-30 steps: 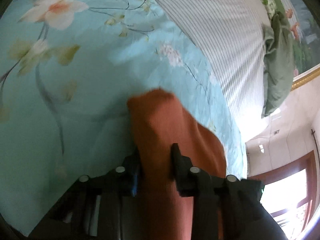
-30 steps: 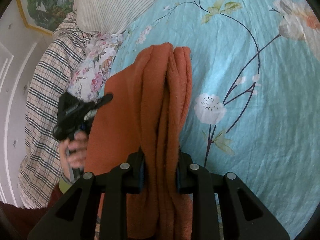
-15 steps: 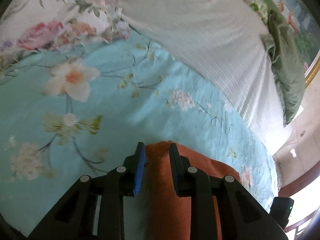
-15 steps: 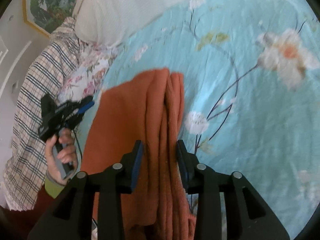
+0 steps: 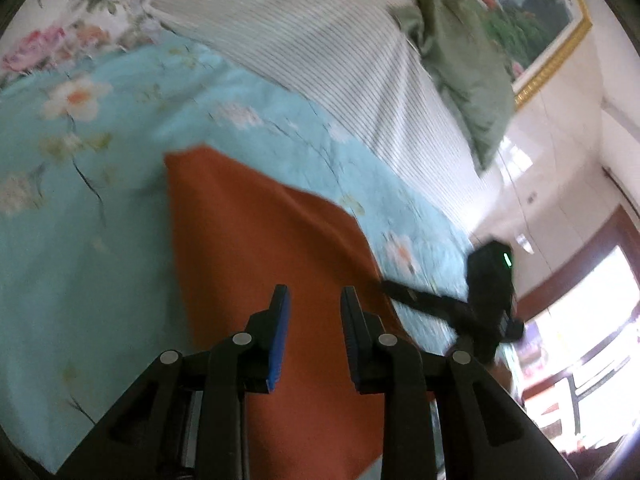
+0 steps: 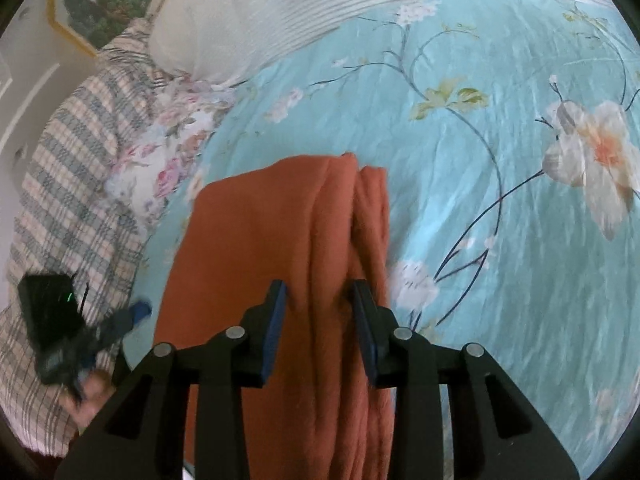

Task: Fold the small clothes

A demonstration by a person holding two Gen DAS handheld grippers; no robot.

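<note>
An orange cloth (image 5: 260,248) lies folded flat on the turquoise floral bedsheet (image 5: 80,208). My left gripper (image 5: 313,300) hovers over its near part with jaws apart and nothing between them. In the right wrist view the same cloth (image 6: 280,240) shows a thick folded ridge on its right side. My right gripper (image 6: 320,296) has its jaws apart on either side of that ridge, not pinching it. The right gripper also shows at the cloth's right edge in the left wrist view (image 5: 486,300). The left gripper shows at the far left in the right wrist view (image 6: 64,332).
A white striped pillow (image 5: 320,40) and a green cloth (image 5: 460,52) lie at the head of the bed. A plaid blanket (image 6: 72,168) and pink floral fabric (image 6: 168,160) lie left of the cloth. A framed picture (image 5: 532,12) hangs on the wall.
Both grippers have let go of the orange cloth and pulled back. The cloth went from hanging bunched in the jaws to lying folded flat on the sheet.
</note>
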